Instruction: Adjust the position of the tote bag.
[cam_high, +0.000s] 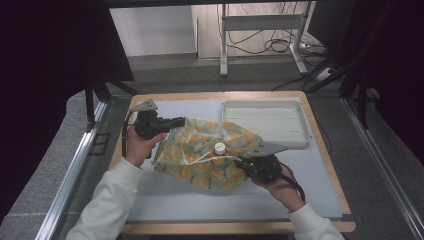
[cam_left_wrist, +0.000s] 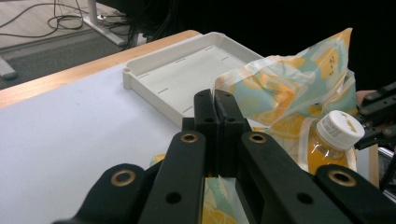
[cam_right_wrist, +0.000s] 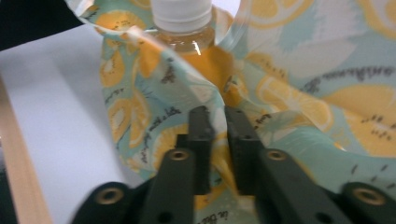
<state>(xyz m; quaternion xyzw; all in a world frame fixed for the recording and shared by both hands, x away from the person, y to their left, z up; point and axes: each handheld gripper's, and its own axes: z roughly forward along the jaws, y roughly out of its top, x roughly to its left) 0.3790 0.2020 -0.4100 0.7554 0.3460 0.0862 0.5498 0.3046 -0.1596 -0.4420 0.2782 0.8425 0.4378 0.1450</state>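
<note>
Fruit-print bag (cam_high: 210, 155) stretched between two grippers, just beside the white tray (cam_high: 267, 122).
Left gripper (cam_high: 176, 121) and right gripper (cam_high: 241, 162) each clamp bag fabric; the capped juice bottle (cam_high: 220, 148) protrudes between them.

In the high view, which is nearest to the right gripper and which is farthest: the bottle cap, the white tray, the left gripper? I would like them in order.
Measured from the right gripper, at the fruit-print bag's right edge:
1. Bottle cap: just up and left, poking out of the bag.
2. White tray: behind it, at the table's far right.
3. Left gripper: across the bag, at its far left edge.
</note>
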